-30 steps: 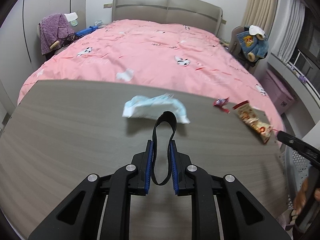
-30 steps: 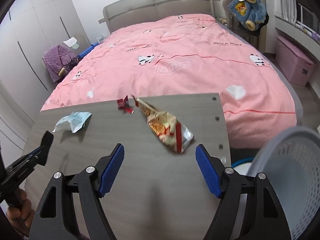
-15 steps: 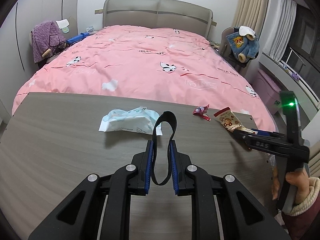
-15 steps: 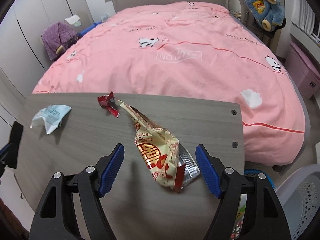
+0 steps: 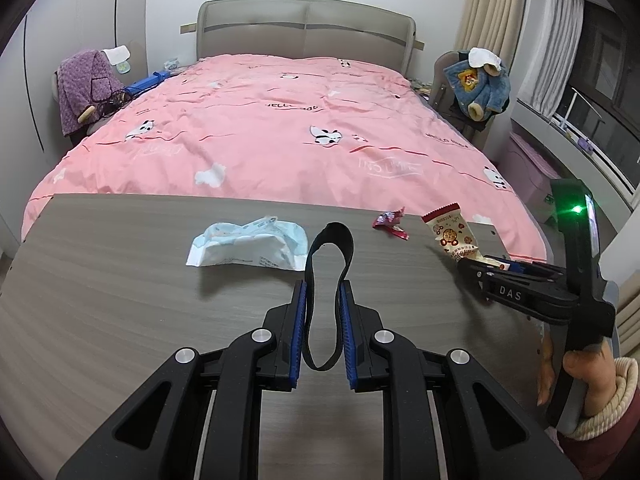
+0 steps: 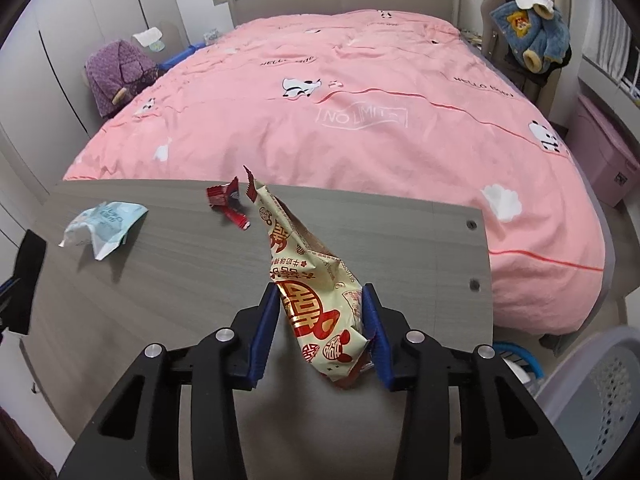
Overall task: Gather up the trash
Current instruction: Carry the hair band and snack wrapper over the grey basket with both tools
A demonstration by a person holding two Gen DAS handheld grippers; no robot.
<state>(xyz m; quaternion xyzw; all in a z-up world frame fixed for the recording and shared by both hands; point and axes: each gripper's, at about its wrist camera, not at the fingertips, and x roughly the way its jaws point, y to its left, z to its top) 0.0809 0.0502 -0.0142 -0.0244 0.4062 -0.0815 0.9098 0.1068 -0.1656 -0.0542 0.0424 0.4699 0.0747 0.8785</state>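
Observation:
My right gripper [image 6: 320, 320] is shut on a cream and red snack bag [image 6: 308, 280], whose far end sticks up over the grey table [image 6: 160, 300]. The bag also shows in the left wrist view [image 5: 454, 236], with the right gripper [image 5: 492, 266] at the table's right end. My left gripper [image 5: 323, 320] is shut on a black strap loop [image 5: 330, 264] above the table [image 5: 120, 280]. A white and blue wrapper [image 5: 248, 246] [image 6: 102, 226] lies just ahead-left of it. A small red wrapper [image 5: 390, 222] [image 6: 226, 202] lies near the far edge.
A bed with a pink cover [image 5: 280, 136] [image 6: 340, 112] runs along the table's far edge. A grey perforated bin [image 6: 592, 404] stands on the floor at the right of the table. A pink storage box [image 6: 604, 164] stands beyond it.
My right gripper moved forward around the snack bag and closed on it, tilting the bag's far end up. My left gripper kept its hold on the strap and swung its view right.

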